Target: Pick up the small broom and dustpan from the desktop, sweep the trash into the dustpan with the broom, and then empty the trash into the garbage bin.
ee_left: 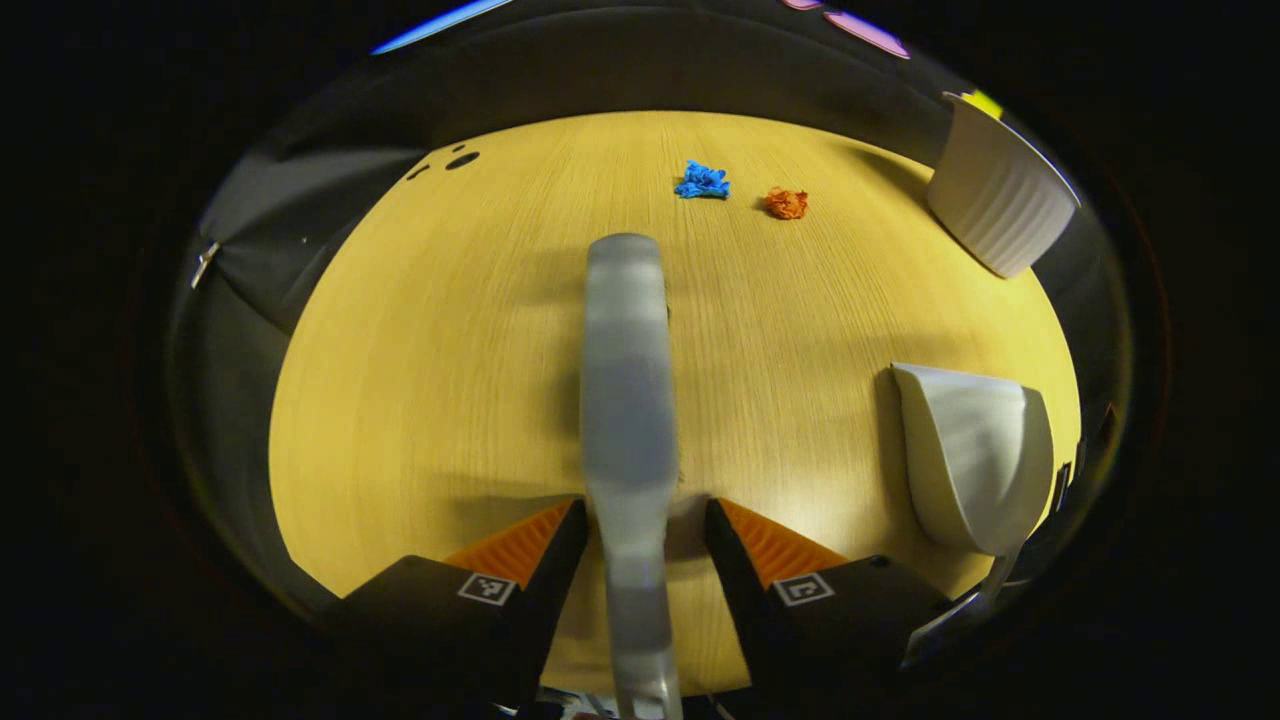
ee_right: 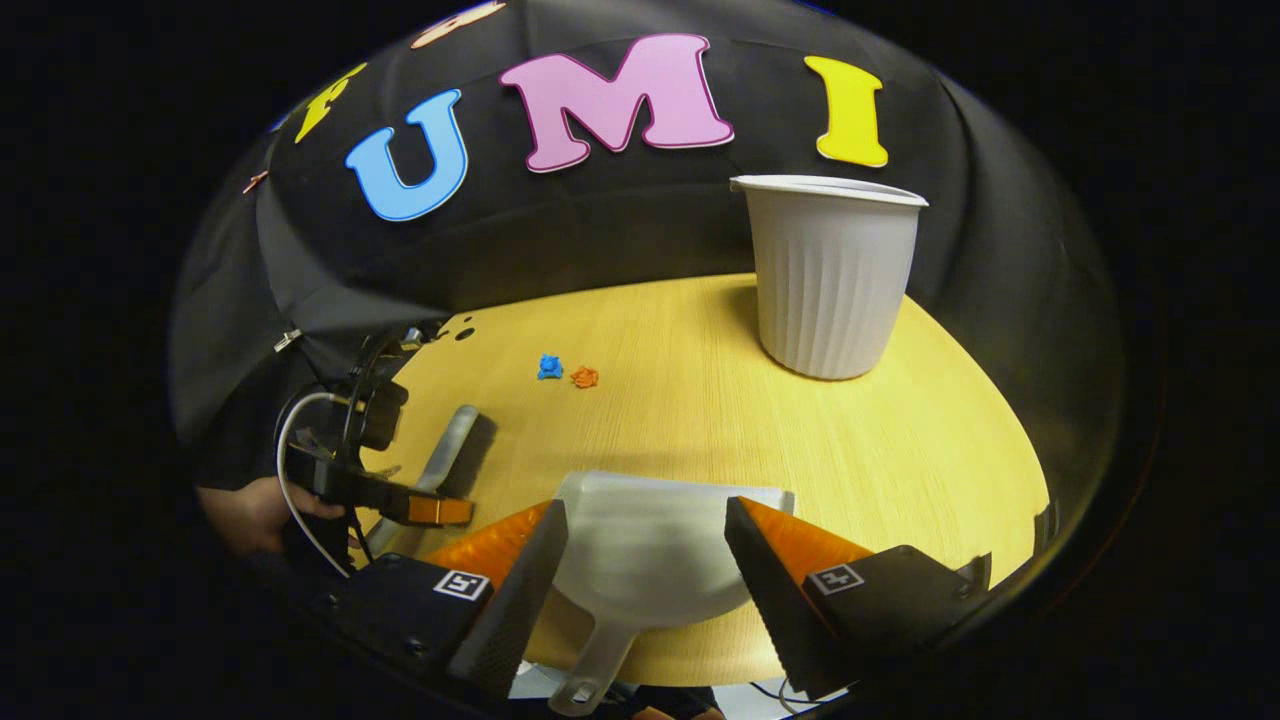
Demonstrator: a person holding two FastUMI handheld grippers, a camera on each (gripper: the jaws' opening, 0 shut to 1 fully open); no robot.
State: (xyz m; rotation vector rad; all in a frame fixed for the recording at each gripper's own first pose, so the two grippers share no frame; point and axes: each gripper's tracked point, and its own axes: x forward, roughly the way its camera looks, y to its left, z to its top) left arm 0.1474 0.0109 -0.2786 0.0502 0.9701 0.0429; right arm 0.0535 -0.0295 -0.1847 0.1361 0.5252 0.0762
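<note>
in the left gripper view i see my left gripper (ee_left: 645,520) spread wide, its two fingers standing on either side of the small broom (ee_left: 628,400) with a gap on each side, so nothing is grasped; the broom lies on the desktop (ee_left: 420,360) and runs from 6 o'clock up toward 12. beyond its far end sit a blue paper scrap (ee_left: 703,181) and, just beside it at 1 o'clock, an orange paper scrap (ee_left: 787,203). the dustpan (ee_left: 975,455) lies at 4 o'clock, and the ribbed white garbage bin (ee_left: 1000,195) leans in at 2 o'clock; from here i cannot see inside it. in the right gripper view my right gripper (ee_right: 645,555) is also released, its fingers flanking the dustpan (ee_right: 650,560) without pressing it; the pan looks bare inside, its handle pointing to 6 o'clock. this view shows what the other does not: the left gripper (ee_right: 430,508) from outside at 8 o'clock, a hand (ee_right: 250,512) behind it, over the broom (ee_right: 445,450). the bin (ee_right: 832,275) stands upright at 1 o'clock, its inside hidden, well apart from the blue scrap (ee_right: 549,366) and orange scrap (ee_right: 584,376) at 11 o'clock.
</note>
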